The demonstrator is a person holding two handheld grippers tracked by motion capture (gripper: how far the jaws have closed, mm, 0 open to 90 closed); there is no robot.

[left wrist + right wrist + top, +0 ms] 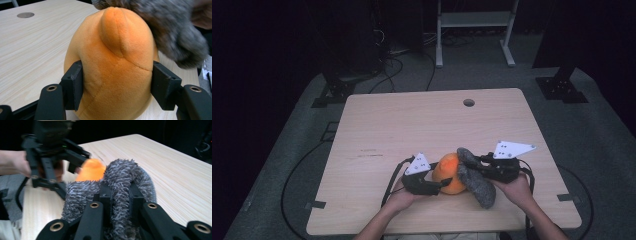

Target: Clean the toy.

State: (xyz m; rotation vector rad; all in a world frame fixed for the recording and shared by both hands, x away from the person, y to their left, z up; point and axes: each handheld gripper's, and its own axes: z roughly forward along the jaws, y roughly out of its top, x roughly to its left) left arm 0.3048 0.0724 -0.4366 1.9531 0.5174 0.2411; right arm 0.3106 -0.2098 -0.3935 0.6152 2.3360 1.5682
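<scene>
Left tongs (117, 85) clamp round orange plush toy (112, 62); right tongs (119, 202) pinch shaggy grey fur strip (125, 177), draped over toy, hiding its far side; fur's lower end cut off.

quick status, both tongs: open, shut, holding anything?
Left tongs: shut on the orange plush.
Right tongs: shut on the grey fuzzy piece.
</scene>
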